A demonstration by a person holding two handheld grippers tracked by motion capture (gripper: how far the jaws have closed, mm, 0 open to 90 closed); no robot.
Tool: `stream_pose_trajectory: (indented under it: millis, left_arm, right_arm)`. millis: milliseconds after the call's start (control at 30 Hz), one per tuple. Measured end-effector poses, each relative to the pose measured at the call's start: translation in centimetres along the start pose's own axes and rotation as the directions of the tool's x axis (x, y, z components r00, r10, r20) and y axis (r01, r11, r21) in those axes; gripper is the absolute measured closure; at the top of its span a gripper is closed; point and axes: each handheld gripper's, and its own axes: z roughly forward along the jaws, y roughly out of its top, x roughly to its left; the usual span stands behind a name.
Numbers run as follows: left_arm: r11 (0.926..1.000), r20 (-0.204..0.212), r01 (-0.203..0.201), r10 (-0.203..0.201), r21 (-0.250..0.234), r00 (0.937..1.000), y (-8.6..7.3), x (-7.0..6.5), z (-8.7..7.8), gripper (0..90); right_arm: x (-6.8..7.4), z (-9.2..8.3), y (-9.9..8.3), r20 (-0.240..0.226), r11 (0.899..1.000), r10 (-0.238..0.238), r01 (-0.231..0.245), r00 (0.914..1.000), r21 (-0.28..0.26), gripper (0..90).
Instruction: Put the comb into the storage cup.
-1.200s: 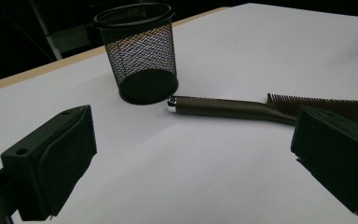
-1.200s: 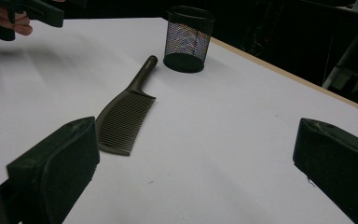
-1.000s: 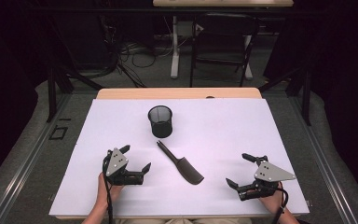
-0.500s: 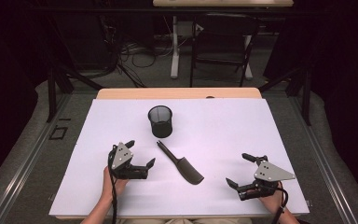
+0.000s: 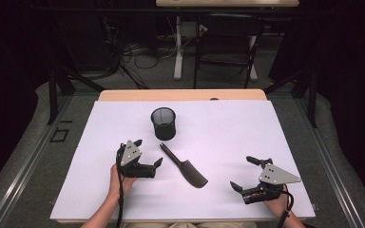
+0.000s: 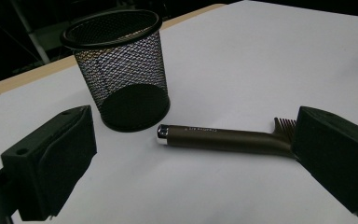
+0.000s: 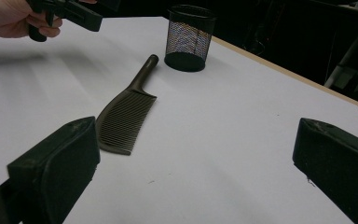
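One black mesh cup [image 5: 163, 123] stands on the desk [image 5: 228, 128], and it is the landmark here. One dark comb [image 5: 184, 166] lies just in front of that cup, its handle tip nearest it. Two grippers are on the near side of the cup: the left gripper [image 5: 147, 156] beside the comb's handle, and the right gripper [image 5: 244, 173] well apart from the cup. Two hands hold them, one each.

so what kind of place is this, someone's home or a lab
Most likely a lab or recording studio, not a home. The table is covered by a plain white sheet with dark curtains around it, loose cables lie on the floor behind, and a person works a hand-held gripper in each hand over a staged comb and mesh cup.
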Motion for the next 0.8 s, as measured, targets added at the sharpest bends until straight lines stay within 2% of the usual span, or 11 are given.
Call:
stream_pose_trajectory:
  millis: [467,800]
  left_arm:
    - [0.9998,0.022,0.006,-0.006,0.02,0.9997,0.9,-0.1,1.4,0.0]
    - [0.9974,0.02,-0.003,0.001,0.072,0.9998,1.4,-0.3,2.3,1.0]
  right_arm:
    - [-0.1,0.1,0.0,-0.005,1.0,-0.004,0.004,1.0,0.003,0.2]
    - [-0.1,0.1,-0.1,-0.005,1.0,-0.004,0.004,1.0,0.007,0.2]
